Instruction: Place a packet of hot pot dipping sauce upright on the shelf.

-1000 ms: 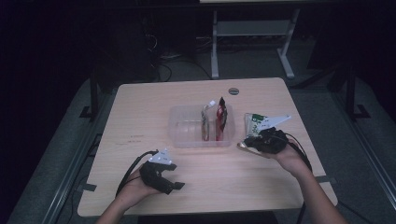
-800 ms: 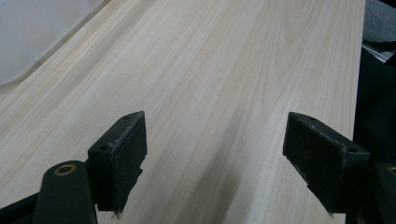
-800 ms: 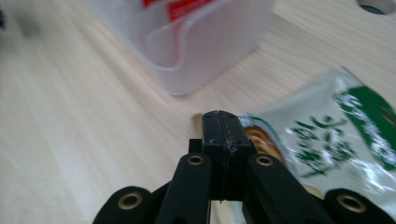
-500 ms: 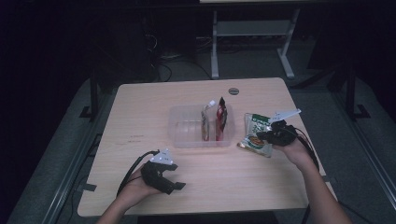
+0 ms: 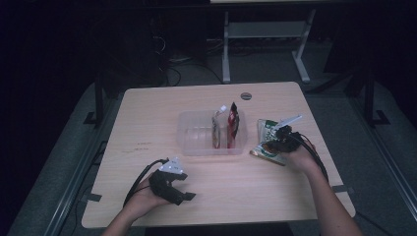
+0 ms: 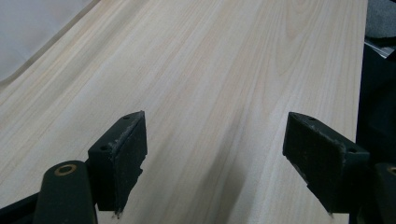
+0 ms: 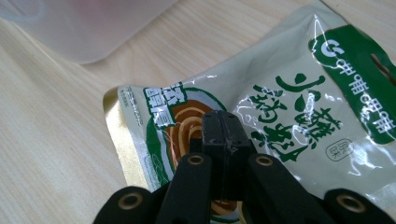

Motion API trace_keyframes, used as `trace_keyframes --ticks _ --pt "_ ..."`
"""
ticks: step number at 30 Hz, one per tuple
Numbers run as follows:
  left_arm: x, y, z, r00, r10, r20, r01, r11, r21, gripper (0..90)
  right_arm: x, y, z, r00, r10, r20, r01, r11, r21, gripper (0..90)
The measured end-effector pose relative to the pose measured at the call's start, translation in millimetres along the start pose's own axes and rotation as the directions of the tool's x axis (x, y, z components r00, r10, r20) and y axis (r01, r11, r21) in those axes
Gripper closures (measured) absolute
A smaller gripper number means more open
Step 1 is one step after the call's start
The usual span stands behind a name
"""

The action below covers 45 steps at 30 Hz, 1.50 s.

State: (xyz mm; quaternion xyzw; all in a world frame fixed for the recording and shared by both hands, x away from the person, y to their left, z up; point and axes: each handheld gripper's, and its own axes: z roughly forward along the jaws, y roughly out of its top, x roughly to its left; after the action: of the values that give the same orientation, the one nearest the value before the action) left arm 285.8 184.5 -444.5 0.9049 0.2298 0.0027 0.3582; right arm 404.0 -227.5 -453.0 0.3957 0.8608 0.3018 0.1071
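Note:
A green and cream snack packet (image 5: 264,132) lies flat on the wooden table (image 5: 147,128), just right of a clear plastic bin (image 5: 194,145). My right gripper (image 5: 271,146) hovers low over the packet's near end with its jaws shut together and nothing between them. In the right gripper view, the gripper's closed tips (image 7: 223,122) sit over the packet (image 7: 289,93) and its printed noodle picture. My left gripper (image 5: 184,191) rests at the front left of the table. Its jaws stand wide open (image 6: 215,154) over bare wood.
The bin holds two upright packets, a silver-brown one (image 5: 217,129) and a red one (image 5: 232,125); its corner (image 7: 93,28) shows in the right gripper view. A small round disc (image 5: 246,96) lies near the far edge. The table's right edge is close to my right hand.
My right hand has shifted a little to the right and sunk toward the green packet, jaws still shut. The left hand has stayed where it was.

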Motion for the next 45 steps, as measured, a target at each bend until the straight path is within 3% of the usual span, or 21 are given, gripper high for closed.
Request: trace_keyframes --ticks 5,11,16,24,39,45 --pt "0.2 0.6 1.4 1.0000 0.005 0.000 -0.005 1.0000 0.007 21.6 -1.1 -1.4 5.9 0.9999 0.010 -0.004 -0.010 1.000 0.024 90.0" --pt "-0.2 1.3 2.9 1.0000 0.009 0.003 -0.009 0.9998 0.018 21.7 3.6 -1.0 7.0 0.9992 -0.030 0.027 0.029 0.999 0.033 90.0" --pt "-0.6 0.3 2.5 1.0000 0.002 0.005 -0.002 0.9999 0.016 21.6 8.6 -1.0 6.2 0.9990 -0.044 -0.001 0.044 0.998 0.045 90.0" --pt "0.2 -0.2 0.2 1.0000 0.005 -0.002 -0.005 0.9999 0.012 21.6 36.7 -3.0 2.0 0.9899 -0.139 -0.028 0.141 0.986 0.089 90.0" --pt "-1.1 0.7 0.9 1.0000 0.002 0.000 -0.002 1.0000 0.004 21.6 74.4 -15.6 -7.4 0.9768 -0.181 -0.114 0.193 0.976 0.104 90.0" --pt "-1.2 1.2 0.8 1.0000 0.003 0.003 -0.003 1.0000 0.002 21.6 86.4 -18.3 -9.1 0.9669 -0.206 -0.151 0.223 0.969 0.104 90.0"
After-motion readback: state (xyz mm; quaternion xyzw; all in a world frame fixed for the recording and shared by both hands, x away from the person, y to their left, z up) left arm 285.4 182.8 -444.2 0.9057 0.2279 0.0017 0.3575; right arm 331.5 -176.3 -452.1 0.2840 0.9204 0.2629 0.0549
